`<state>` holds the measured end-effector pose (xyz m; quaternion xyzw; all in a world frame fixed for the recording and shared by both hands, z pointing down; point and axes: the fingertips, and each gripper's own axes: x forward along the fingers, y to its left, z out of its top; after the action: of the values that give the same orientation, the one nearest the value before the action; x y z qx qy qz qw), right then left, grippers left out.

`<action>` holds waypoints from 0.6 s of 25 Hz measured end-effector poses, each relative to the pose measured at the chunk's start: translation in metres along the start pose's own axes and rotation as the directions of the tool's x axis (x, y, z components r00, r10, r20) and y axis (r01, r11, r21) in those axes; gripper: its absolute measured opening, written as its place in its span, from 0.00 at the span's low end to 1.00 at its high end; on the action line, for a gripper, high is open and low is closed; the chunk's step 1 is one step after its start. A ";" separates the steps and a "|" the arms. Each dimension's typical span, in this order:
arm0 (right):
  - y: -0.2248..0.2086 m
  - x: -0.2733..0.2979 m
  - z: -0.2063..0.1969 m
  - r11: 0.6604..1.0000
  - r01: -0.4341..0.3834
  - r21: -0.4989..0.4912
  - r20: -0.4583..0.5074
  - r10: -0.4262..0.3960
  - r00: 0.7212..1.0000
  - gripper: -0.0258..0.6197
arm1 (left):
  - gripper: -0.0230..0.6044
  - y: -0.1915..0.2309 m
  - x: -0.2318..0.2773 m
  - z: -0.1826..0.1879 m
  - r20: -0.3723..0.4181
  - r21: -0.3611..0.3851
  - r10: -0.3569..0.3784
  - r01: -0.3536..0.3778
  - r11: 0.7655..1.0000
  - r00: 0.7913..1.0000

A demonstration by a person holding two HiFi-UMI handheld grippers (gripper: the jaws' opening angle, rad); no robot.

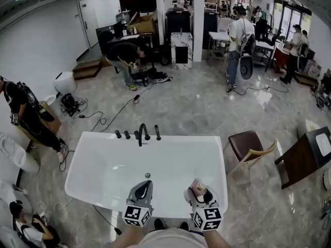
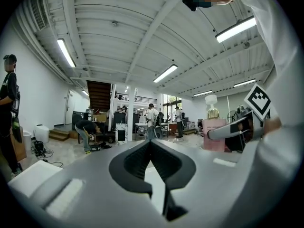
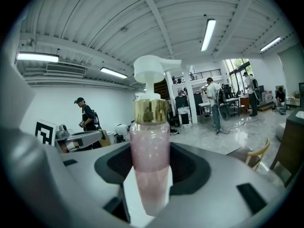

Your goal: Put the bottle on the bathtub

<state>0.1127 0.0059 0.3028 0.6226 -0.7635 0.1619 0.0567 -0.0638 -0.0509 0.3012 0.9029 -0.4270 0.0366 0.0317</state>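
right hand-held gripper [image 1: 200, 193]: clamped on upright pink pump bottle [image 3: 150, 161] | left hand-held gripper [image 1: 141, 190]: clenched, jaws together | both over bathtub [image 1: 170, 156] near rim

floor: glossy grey marble [image 1: 196, 102] | walls: white [image 1: 41, 40] | light: ceiling strip lamps [image 3: 207, 33] lit, windows [image 1: 289, 9] far right | furniture: brown chair [image 1: 248, 146], dark table [image 1: 305, 159] | rear: white pillar [image 1: 198, 19], dark staircase [image 2: 99, 95], possibly desks beyond

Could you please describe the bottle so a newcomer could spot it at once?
Find the large white bathtub; above its near rim, the right gripper is shut on a bottle. It is slim, holds pink liquid, and has a gold collar and a white pump head, and it is the only bottle here.
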 end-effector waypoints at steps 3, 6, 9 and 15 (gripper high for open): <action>0.004 0.006 -0.008 1.000 -0.004 -0.009 -0.009 0.004 1.000 0.38 | 0.05 0.011 -0.003 -0.012 -0.011 -0.013 0.012 -0.012 1.000 1.000; 0.006 0.021 -0.011 1.000 -0.005 -0.027 -0.002 0.005 1.000 0.38 | 0.05 0.024 0.004 -0.018 -0.002 -0.008 0.011 -0.011 1.000 1.000; 0.008 0.036 -0.014 0.999 -0.006 -0.034 -0.006 0.005 1.000 0.38 | 0.05 0.035 0.012 -0.023 -0.010 -0.003 0.006 -0.006 1.000 1.000; 0.002 0.061 -0.029 0.999 -0.002 -0.043 -0.029 0.001 1.000 0.38 | 0.05 0.046 0.026 -0.041 -0.027 -0.031 0.008 -0.009 0.999 1.000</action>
<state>0.0943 -0.0415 0.3475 0.6183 -0.7663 0.1545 0.0810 -0.0847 -0.0965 0.3461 0.8999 -0.4310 0.0423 0.0513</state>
